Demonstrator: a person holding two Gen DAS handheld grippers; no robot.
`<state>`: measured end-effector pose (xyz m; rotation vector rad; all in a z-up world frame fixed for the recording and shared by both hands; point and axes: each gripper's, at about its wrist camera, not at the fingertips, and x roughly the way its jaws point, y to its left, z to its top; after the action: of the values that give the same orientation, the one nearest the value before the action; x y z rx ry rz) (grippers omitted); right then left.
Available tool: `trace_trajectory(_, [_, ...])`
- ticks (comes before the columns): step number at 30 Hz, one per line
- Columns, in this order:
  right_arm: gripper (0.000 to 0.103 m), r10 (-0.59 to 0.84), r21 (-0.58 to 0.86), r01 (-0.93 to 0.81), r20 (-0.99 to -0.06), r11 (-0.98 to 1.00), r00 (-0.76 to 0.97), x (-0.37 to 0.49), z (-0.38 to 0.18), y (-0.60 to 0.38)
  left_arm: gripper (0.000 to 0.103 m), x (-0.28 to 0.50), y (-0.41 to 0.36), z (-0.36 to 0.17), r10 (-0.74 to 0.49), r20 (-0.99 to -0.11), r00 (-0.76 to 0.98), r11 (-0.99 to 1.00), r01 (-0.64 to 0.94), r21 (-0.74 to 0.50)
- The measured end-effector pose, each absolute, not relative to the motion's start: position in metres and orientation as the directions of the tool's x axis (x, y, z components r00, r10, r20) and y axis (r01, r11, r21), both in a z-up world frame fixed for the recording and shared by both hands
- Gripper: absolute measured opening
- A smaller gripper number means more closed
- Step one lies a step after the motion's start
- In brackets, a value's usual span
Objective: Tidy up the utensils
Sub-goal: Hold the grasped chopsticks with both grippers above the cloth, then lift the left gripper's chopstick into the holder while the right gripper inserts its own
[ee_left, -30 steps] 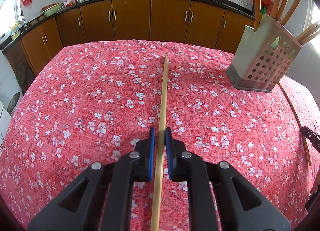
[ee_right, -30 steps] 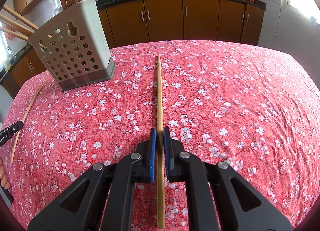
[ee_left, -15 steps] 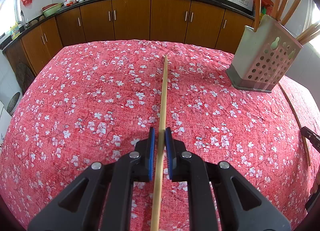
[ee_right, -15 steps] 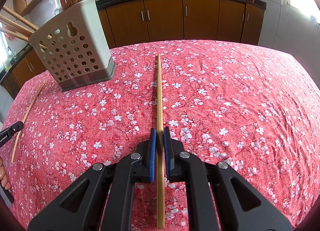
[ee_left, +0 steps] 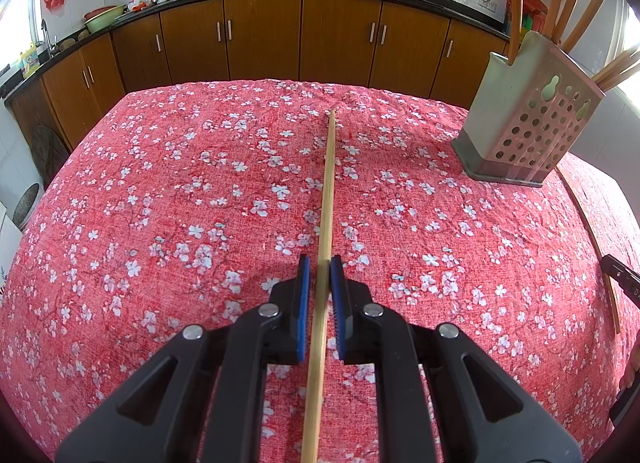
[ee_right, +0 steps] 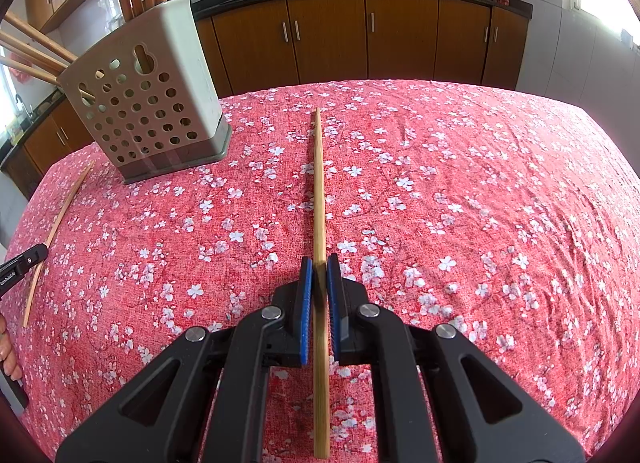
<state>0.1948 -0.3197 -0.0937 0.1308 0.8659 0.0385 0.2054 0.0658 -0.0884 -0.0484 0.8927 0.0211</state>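
Pinching chopsticks: left gripper (ee_left: 319,269) fingers apparently clamp chopstick (ee_left: 327,187); right gripper (ee_right: 319,267) fingers clamp second chopstick (ee_right: 319,187) midway.

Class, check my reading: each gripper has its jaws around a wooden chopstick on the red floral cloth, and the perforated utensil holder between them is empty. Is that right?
Not quite. The utensil holder is not empty: both wrist views show several wooden sticks standing in it. The rest holds: the left gripper and right gripper each have jaws around a chopstick on the cloth.
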Motion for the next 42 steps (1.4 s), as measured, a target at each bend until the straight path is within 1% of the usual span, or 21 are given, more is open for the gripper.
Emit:
trace_trajectory(13, [0.009,0.086,0.130,0.021,-0.757,0.991,0.647,0.195,-0.093,-0.319,0.012,0.206,0.063,-0.088,-0.003,-0.780,0.626,0.999,-0.040,-0.036])
trace_trajectory(17, [0.009,0.084,0.128,0.020,-0.758,0.992,0.647,0.192,-0.092,-0.319,0.012,0.202,0.057,-0.088,0.023,-0.781,0.624,0.999,-0.033,0.003])
trace_trajectory(21, [0.008,0.096,0.141,0.017,-0.757,0.990,0.647,0.188,-0.092,-0.320,0.012,0.192,0.054,-0.088,0.021,-0.784,0.621,1.000,-0.030,0.003])
trace_trajectory(24, [0.008,0.107,0.155,0.017,-0.754,0.988,0.648,0.185,-0.092,-0.321,0.009,0.188,0.052,-0.088,0.022,-0.785,0.619,0.999,-0.033,0.003])
trace_trajectory(29, [0.008,0.098,0.149,0.022,-0.750,0.989,0.654,0.178,-0.089,-0.327,0.008,0.185,0.049,-0.087,0.028,-0.786,0.617,1.000,-0.023,0.017])
trace_trajectory(34, [0.008,0.104,0.174,0.024,-0.690,0.984,0.717,0.163,-0.062,-0.336,0.008,0.171,0.053,-0.061,0.002,-0.745,0.667,1.000,-0.004,-0.001])
trace_trajectory(42, [0.008,0.107,0.218,0.019,-0.552,0.976,0.827,0.143,-0.006,-0.350,0.008,0.150,0.048,0.007,-0.046,-0.615,0.787,0.999,0.025,-0.043])
